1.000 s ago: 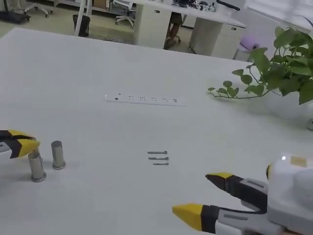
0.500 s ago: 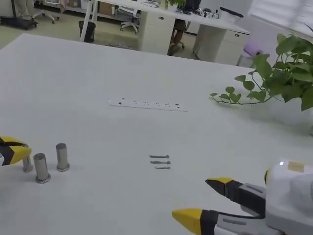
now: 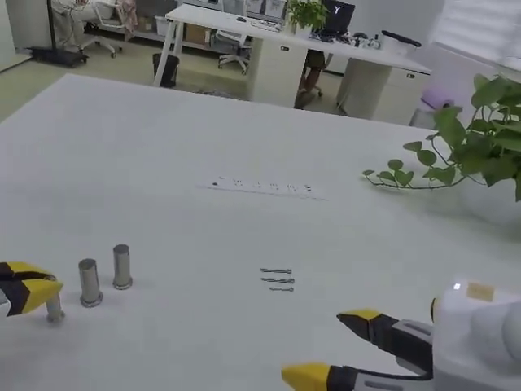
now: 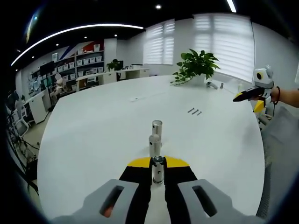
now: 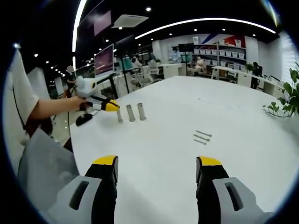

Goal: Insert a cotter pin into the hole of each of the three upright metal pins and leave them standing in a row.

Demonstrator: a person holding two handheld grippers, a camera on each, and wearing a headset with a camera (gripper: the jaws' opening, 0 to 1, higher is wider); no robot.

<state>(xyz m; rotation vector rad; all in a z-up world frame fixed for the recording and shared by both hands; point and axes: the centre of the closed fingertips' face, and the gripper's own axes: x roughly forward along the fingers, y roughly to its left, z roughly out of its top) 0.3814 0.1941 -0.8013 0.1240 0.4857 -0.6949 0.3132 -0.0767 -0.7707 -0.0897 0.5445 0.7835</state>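
Metal pin in hand: upright, long axis vertical, clamped in the closed jaws of the left gripper.
Row beyond: two other metal pins stand in line just past it.
Cotter pins: flat on the table, well right of the row, nearer the right gripper, whose jaws are apart and empty.
Change: half a second earlier the gripped pin stood off the line; now all three align.

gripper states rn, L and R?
Left gripper: closed on a metal pin.
Right gripper: open, holding nothing.
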